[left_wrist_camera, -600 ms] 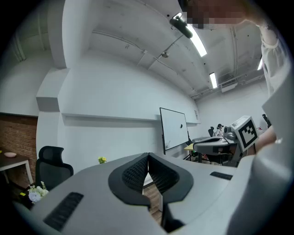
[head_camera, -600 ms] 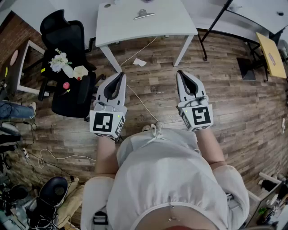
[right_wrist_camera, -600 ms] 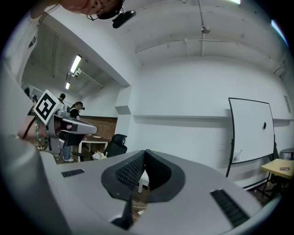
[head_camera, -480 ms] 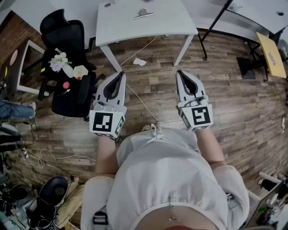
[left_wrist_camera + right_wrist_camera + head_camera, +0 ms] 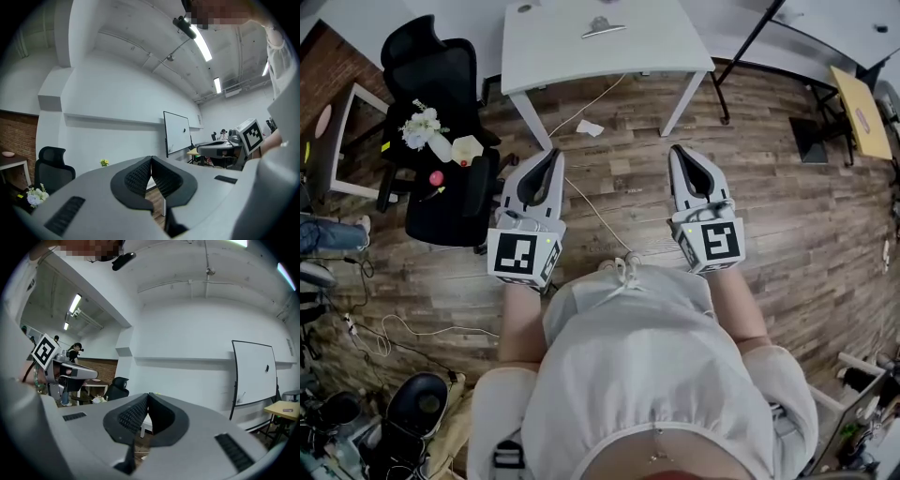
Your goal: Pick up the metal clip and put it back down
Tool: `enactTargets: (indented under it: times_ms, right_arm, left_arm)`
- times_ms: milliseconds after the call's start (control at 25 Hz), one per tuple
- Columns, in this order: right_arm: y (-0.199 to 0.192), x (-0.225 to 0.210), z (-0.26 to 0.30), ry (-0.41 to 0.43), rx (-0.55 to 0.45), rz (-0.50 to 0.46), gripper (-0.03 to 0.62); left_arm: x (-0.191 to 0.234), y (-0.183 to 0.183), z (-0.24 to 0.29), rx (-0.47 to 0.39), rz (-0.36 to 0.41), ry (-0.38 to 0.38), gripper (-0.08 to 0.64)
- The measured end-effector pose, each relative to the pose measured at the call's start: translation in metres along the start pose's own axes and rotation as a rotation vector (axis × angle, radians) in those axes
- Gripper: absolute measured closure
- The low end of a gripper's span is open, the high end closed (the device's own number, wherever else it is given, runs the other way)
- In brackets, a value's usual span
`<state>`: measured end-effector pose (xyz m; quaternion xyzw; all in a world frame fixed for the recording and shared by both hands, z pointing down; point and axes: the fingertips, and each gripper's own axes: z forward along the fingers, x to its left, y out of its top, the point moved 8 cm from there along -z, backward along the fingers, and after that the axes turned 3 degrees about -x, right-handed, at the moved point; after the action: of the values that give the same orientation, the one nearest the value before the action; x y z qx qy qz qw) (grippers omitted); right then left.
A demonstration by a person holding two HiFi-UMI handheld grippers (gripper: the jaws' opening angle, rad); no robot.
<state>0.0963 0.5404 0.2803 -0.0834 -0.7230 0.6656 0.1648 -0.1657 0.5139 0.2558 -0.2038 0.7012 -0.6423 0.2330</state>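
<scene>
Little has changed in the last half second. The left tongs and right tongs hang in the same spots, mid-frame, level, in front of the person's lap. Only the head view has drifted a touch. Reads as task not yet begun, no reach started.

Left tongs: pads together at the tip, nothing between them. Right tongs: same, closed and empty.

The metal clip lies on the white bench at the top centre of the frame, well apart from both tongs. It looks untouched. Either tongs will need to open before going for it.

Surface: bench top otherwise nearly bare, with a small dark round spot near its upper left corner.

Room:
- Wood-plank floor, with a white cable running from under the bench towards the person.
- A paper scrap beside a bench leg.
- A black office chair at the left, carrying flowers.
- A whiteboard stands by the far wall.
</scene>
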Motion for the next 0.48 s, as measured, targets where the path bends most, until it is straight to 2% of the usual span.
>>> enactTargets:
  times_ms: [120,160,240,280,320,480]
  right_arm:
    - [0.001,0.007,0.007,-0.059,-0.016,0.035,0.582]
    - [0.001,0.009,0.01,-0.065,-0.021,0.053,0.518]
    - [0.001,0.012,0.018,-0.05,-0.042,0.099,0.304]
    - [0.0,0.012,0.022,-0.043,-0.052,0.111,0.236]
    - [-0.001,0.013,0.026,-0.041,-0.053,0.109,0.203]
    - [-0.006,0.011,0.048,-0.036,-0.024,0.085,0.175]
  left_arm:
    - [0.012,-0.004,-0.005,-0.003,-0.002,-0.003,0.541]
    - [0.016,-0.005,-0.006,-0.004,-0.002,0.0,0.541]
    - [0.023,-0.007,-0.007,-0.006,-0.003,0.006,0.541]
    - [0.026,-0.009,-0.007,-0.005,-0.006,0.01,0.541]
    - [0.03,-0.011,-0.005,-0.003,-0.009,0.011,0.541]
    - [0.043,-0.017,0.005,0.008,-0.014,0.009,0.541]
